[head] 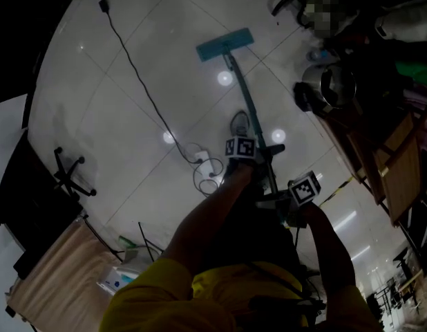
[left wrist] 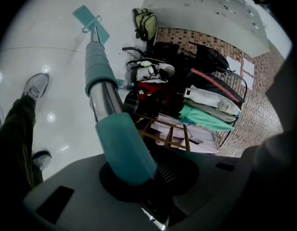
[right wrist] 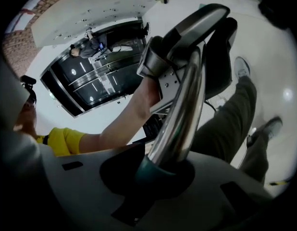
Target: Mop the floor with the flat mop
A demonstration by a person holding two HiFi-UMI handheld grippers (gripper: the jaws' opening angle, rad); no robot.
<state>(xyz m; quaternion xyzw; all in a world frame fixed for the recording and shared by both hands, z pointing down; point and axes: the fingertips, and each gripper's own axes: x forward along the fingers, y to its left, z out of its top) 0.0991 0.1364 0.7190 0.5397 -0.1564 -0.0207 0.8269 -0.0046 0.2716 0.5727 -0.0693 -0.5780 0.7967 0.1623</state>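
Observation:
The flat mop's teal head (head: 226, 44) lies on the pale tiled floor ahead of me, and its metal pole (head: 249, 106) slants back to my hands. My left gripper (head: 241, 147) is shut on the pole, lower on it than the right. In the left gripper view the teal grip sleeve (left wrist: 124, 146) sits between the jaws of that left gripper (left wrist: 134, 174), and the pole runs out to the mop head (left wrist: 91, 22). My right gripper (head: 305, 187) is shut on the pole's top end; in its own view the chrome pole (right wrist: 182, 114) rises from the right gripper (right wrist: 158, 174).
A black cable (head: 141, 88) crosses the floor to a power strip (head: 200, 159). An office chair base (head: 68, 175) stands at the left. A metal pot (head: 331, 85) and wooden shelving (head: 379, 164) line the right. A rack of bags and clothes (left wrist: 196, 100) is close by, and my shoe (left wrist: 37, 85) is on the floor.

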